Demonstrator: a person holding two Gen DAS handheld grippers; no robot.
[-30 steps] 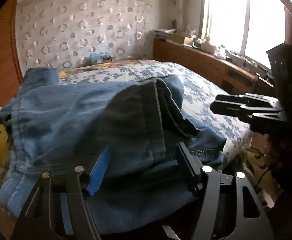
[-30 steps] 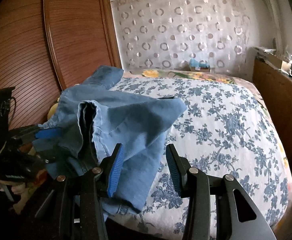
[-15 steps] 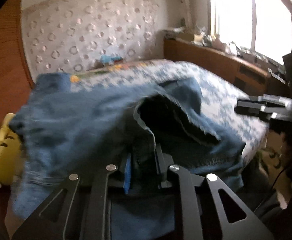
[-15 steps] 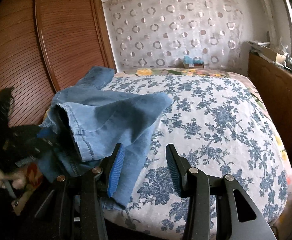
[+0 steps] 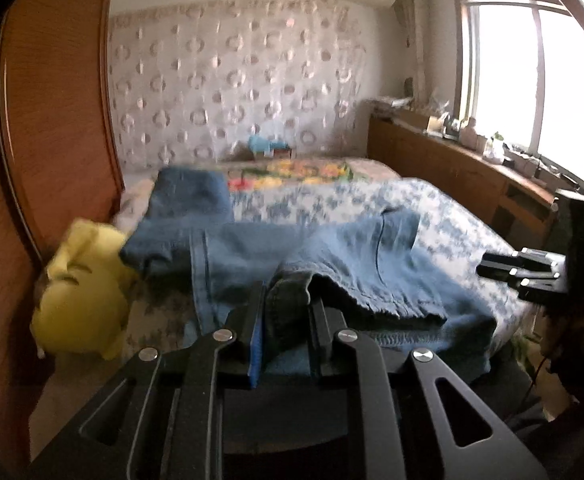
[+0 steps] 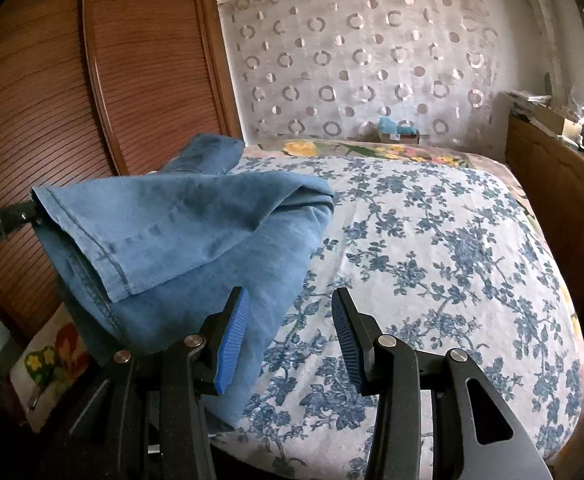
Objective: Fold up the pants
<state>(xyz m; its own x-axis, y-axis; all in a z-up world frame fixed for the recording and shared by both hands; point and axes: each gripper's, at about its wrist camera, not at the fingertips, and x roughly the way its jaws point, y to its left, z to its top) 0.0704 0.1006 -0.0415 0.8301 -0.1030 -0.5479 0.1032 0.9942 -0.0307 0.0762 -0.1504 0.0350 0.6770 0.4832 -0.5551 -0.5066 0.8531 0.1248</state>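
Bedroom scene: floral bed (image 6: 432,240) as landmark. Blue pants (image 6: 195,232) lie bunched on the bed's near-left corner, one hemmed edge lifted clear of it. Left gripper (image 5: 285,316), clamped on that dark bunched hem, should likely carry it flat across the bed. Right gripper (image 6: 287,336), jaws apart and empty over the bed's near edge, could pin the lower layer.

A yellow plush toy (image 5: 79,292) lies beside the floral bedspread (image 6: 432,248).
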